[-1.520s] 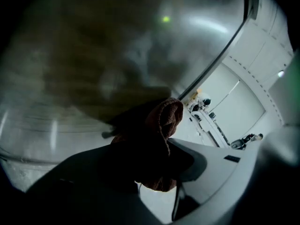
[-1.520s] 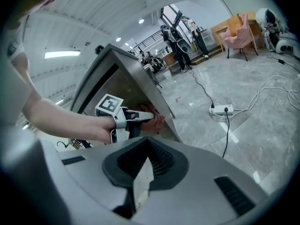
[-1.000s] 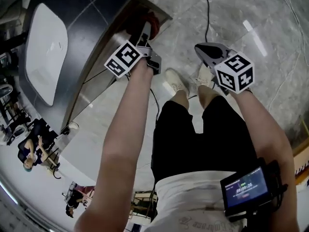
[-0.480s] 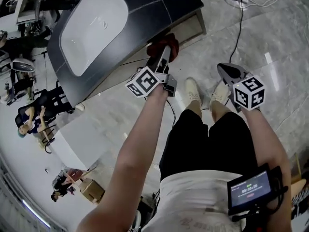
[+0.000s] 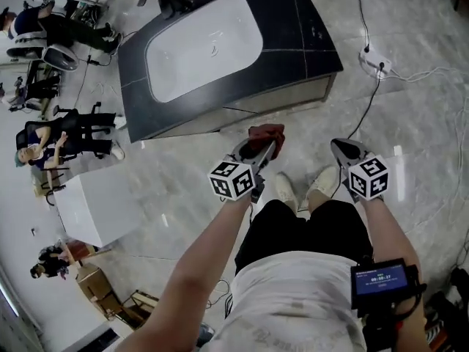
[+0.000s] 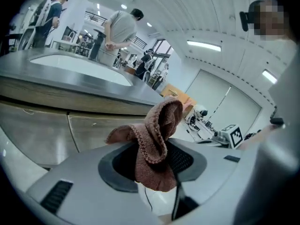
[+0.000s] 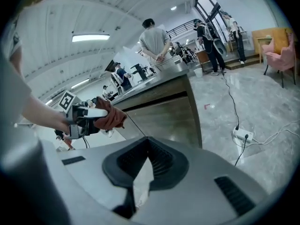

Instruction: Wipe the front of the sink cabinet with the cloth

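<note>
Floor (image 5: 410, 101): grey marble, power strip (image 5: 375, 62)
Ceiling (image 7: 140, 3): white, strip lights (image 7: 90, 37)
Furniture: office chairs (image 5: 73, 130), pink armchair (image 7: 283, 55)

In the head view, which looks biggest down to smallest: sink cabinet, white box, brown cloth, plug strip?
1. Dark stone-topped sink cabinet
2. White square box
3. Brown fluffy cloth and white plug strip look about alike; the cloth is nearer the camera.
</note>
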A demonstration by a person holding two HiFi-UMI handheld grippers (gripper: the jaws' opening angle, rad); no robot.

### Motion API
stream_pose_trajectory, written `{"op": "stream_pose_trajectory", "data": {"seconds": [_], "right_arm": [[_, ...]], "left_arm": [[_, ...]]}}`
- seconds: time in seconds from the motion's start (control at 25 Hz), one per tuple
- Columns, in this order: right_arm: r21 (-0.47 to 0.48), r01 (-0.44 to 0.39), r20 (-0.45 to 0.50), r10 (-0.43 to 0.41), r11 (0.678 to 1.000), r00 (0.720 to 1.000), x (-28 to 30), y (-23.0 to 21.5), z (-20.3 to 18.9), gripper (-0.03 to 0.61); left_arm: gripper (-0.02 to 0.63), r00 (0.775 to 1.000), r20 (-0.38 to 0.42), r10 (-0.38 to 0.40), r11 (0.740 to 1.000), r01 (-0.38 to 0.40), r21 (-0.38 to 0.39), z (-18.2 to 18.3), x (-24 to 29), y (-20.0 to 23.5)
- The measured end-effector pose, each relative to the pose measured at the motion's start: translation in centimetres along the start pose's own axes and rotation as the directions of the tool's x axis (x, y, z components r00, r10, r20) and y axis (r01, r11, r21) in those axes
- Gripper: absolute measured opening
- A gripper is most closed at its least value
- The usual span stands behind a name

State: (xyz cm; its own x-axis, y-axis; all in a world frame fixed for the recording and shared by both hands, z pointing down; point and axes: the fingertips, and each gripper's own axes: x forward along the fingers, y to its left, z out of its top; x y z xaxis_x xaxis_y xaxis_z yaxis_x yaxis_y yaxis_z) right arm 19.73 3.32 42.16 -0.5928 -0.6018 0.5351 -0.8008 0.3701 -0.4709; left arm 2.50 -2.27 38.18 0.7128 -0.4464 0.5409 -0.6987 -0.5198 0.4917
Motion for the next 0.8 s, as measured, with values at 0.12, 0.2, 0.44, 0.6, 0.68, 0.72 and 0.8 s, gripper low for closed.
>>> {"op": "stream_pose_trajectory", "data": {"seconds": [0.12,0.2,0.44,0.6,0.68,0.72,0.8], "right_arm": [[-0.031,-0.005,-0.014,0.004,1.0,1.0,-0.8,2.3,1.7,0.012],[-0.056,-0.006,-0.027,0.004,0.998,1.0,-1.5,3.6,2.6,0.012],[-0.093,-0.014,-0.004,0.014,0.996,1.0,-1.9,8.3,5.6,0.012],[-0.13,-0.041,0.001,0.041,0.991,0.999,-1.1,11.7,7.4,0.012],[-0.142,-0.056,0.007,0.057,0.988,0.998,-0.3,13.9,8.3,0.012],[-0.15,-0.066,0.013,0.069,0.986,0.998,0.0,14.9,8.8,0.012],[-0.172,-0.089,0.025,0.095,0.981,0.995,0.3,16.5,9.9,0.012]], "left_arm": [[0.168,1.0,0.005,0.023,1.0,-0.023,0.016,-0.1,-3.9,-0.5],[0.168,0.999,0.009,0.037,0.999,-0.037,0.024,-0.5,-6.3,-0.8],[0.169,0.995,0.041,0.091,0.996,-0.091,-0.014,-0.4,-13.7,1.9],[0.169,0.99,0.068,0.127,0.992,-0.126,-0.016,0.1,-18.0,3.5],[0.169,0.986,0.077,0.146,0.989,-0.145,-0.012,0.3,-20.1,4.5],[0.169,0.985,0.084,0.154,0.988,-0.154,-0.012,0.4,-20.9,4.8],[0.169,0.982,0.099,0.163,0.987,-0.162,-0.011,0.6,-21.8,4.9]]}}
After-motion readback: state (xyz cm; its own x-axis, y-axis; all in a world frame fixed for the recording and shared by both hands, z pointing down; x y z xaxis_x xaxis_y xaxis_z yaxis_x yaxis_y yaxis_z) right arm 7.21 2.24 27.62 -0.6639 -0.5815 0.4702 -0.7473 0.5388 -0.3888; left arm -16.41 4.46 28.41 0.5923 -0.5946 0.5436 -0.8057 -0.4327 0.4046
